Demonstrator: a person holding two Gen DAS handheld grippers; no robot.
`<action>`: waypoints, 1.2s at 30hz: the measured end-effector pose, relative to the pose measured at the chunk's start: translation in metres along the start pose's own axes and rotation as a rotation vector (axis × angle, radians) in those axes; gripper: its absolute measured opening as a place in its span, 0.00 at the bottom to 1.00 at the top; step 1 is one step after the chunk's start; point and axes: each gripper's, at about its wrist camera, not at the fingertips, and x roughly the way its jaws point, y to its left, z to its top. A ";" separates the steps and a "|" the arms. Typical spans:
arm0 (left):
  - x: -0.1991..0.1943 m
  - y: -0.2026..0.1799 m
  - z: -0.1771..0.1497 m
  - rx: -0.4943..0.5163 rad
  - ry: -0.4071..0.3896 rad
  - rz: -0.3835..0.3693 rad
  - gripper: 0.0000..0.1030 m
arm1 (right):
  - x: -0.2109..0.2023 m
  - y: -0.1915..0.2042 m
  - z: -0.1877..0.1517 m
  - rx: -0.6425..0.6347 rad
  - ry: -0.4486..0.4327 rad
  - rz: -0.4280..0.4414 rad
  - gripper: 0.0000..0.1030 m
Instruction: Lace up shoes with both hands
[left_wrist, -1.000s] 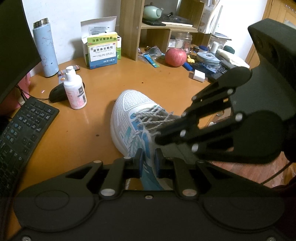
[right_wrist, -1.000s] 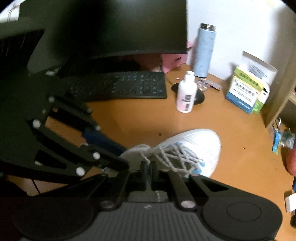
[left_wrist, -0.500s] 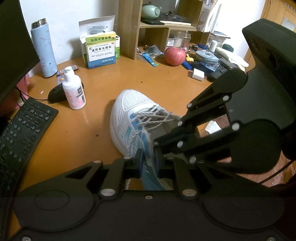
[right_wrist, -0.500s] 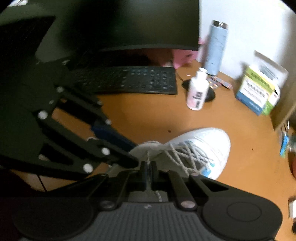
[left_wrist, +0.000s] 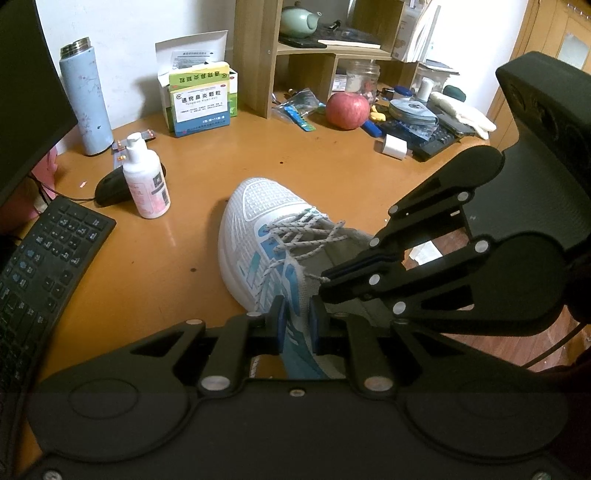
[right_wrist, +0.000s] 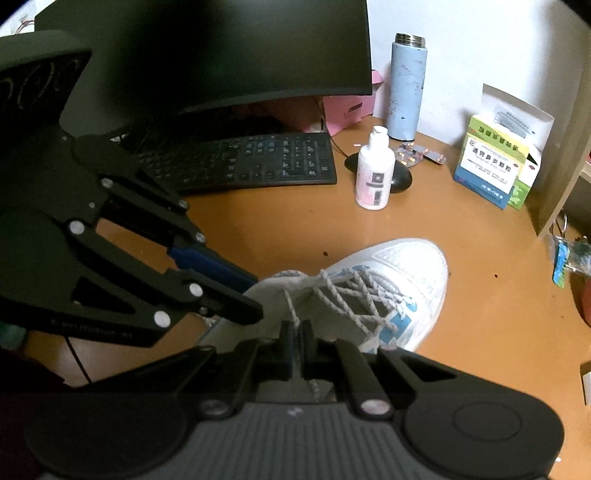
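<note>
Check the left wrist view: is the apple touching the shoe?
No. The apple sits far back by the wooden shelf, with bare desk between it and the shoe.

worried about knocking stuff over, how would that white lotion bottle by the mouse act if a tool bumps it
The white lotion bottle stands upright, tall on a narrow base, so it would probably tip rather than slide. It looks like light plastic, so even a small nudge may topple it. Once down, its rounded body could roll toward the mouse.

White-blue shoe (left_wrist: 258, 236) on orange desk (left_wrist: 155, 266), right gripper (left_wrist: 325, 278) fingers at its lace (left_wrist: 310, 275).
</note>
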 end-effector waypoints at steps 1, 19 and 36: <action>0.000 0.000 0.000 0.000 0.000 0.000 0.11 | 0.000 0.001 0.001 0.001 -0.004 0.000 0.04; 0.000 0.003 0.000 0.007 0.005 -0.001 0.11 | 0.003 0.005 0.003 0.003 -0.026 0.033 0.04; 0.000 -0.002 0.001 0.019 0.011 0.003 0.11 | -0.003 0.002 -0.003 -0.007 0.002 -0.006 0.04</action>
